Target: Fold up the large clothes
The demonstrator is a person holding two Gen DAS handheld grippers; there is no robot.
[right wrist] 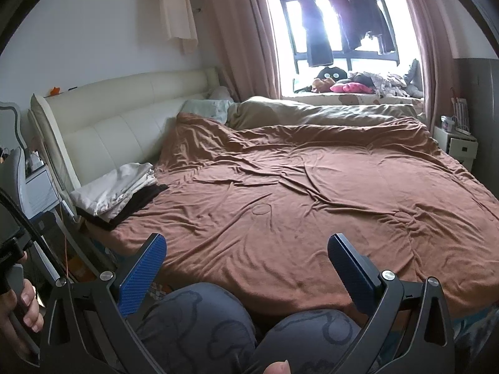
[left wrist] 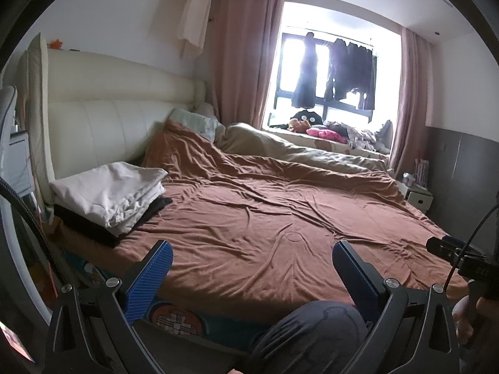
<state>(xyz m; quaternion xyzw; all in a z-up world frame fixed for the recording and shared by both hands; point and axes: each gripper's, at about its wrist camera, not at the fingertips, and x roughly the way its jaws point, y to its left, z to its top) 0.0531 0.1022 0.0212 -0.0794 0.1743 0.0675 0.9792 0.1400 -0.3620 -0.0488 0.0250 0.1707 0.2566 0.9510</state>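
A folded stack of clothes, white pieces (left wrist: 112, 193) on top of a black one (left wrist: 93, 227), lies at the bed's near left corner by the headboard; the same white stack (right wrist: 118, 190) shows in the right wrist view. My left gripper (left wrist: 252, 265) is open over the near edge of the brown bedspread (left wrist: 265, 212), holding nothing. My right gripper (right wrist: 246, 258) is open too, empty, above the bedspread (right wrist: 296, 193) and the person's knees (right wrist: 199, 321). Both grippers are well short of the stack, which lies to their left.
A cream padded headboard (left wrist: 109, 115) runs along the left. A beige duvet (right wrist: 312, 112) lies at the far side. Dark garments (right wrist: 343, 21) hang in the bright window above a sill piled with toys (right wrist: 349, 87). A white nightstand (right wrist: 458, 146) stands far right.
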